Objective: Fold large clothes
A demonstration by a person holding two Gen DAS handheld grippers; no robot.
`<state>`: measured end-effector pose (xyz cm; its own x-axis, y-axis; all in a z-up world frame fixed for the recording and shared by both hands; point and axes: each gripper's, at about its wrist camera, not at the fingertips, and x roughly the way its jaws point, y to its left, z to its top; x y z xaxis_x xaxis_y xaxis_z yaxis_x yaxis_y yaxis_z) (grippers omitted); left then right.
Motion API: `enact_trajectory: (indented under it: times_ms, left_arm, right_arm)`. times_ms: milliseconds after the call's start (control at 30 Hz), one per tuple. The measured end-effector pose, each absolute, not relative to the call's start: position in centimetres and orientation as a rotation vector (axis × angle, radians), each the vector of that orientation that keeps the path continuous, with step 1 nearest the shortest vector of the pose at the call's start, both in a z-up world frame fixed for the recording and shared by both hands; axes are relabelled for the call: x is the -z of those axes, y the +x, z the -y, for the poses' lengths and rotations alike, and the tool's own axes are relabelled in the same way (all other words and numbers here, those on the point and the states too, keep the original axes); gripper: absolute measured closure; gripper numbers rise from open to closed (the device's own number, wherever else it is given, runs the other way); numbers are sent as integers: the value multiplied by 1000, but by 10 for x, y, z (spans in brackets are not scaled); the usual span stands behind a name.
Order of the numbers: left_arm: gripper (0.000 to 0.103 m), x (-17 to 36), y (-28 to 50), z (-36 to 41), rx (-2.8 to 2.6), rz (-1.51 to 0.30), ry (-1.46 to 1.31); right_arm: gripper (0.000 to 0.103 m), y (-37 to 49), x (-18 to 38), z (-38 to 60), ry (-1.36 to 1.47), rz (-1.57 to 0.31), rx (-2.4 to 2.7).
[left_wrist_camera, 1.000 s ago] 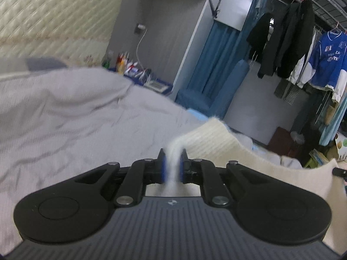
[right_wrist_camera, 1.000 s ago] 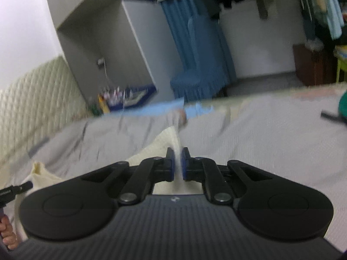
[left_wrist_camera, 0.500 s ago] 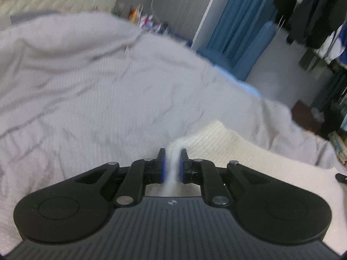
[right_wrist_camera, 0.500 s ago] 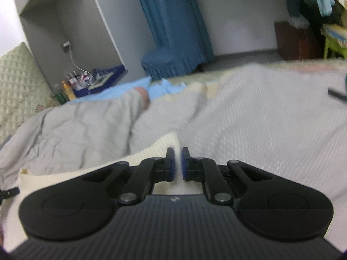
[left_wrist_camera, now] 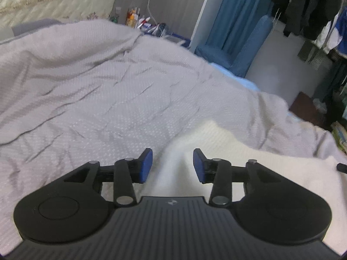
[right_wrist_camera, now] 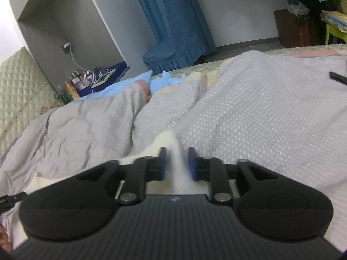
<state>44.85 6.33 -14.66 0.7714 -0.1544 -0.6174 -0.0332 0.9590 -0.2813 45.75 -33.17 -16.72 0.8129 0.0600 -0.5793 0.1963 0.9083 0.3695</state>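
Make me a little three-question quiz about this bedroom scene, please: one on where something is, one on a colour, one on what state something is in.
1. Where does the cream knitted garment lie?
A. On the grey bedspread
B. On the blue chair
C. On the floor

2. What colour are the pads of the left hand-held gripper?
A. Red
B. Blue
C. Green

3. How do the left hand-held gripper's fingers stand?
A. Apart, a fold of garment between them
B. Clamped on a hanger
C. Closed on nothing

Answers:
1 A: the cream knit rests on the grey bedspread, far from the blue chair.
2 B: both pads show blue.
3 A: a clear gap separates each pad from the fabric.
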Motion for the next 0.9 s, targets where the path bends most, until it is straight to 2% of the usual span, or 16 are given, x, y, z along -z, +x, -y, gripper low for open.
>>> enact_trajectory:
  times_ms: [67, 300, 633, 900]
  left_arm:
    - [56, 134, 438, -64, 66, -680, -288]
    - [56, 88, 385, -45, 104, -642, -235]
    - [56, 33, 271, -16, 193, -542, -158]
    - [56, 15, 186, -9, 257, -486, -167]
  right_arm:
    - [61, 448, 158, 325, 397, -610, 59]
    - [61, 403, 112, 294, 318, -535, -15]
    - [61, 310, 59, 243, 262, -448, -102]
    - [61, 241, 48, 211, 249, -400, -187]
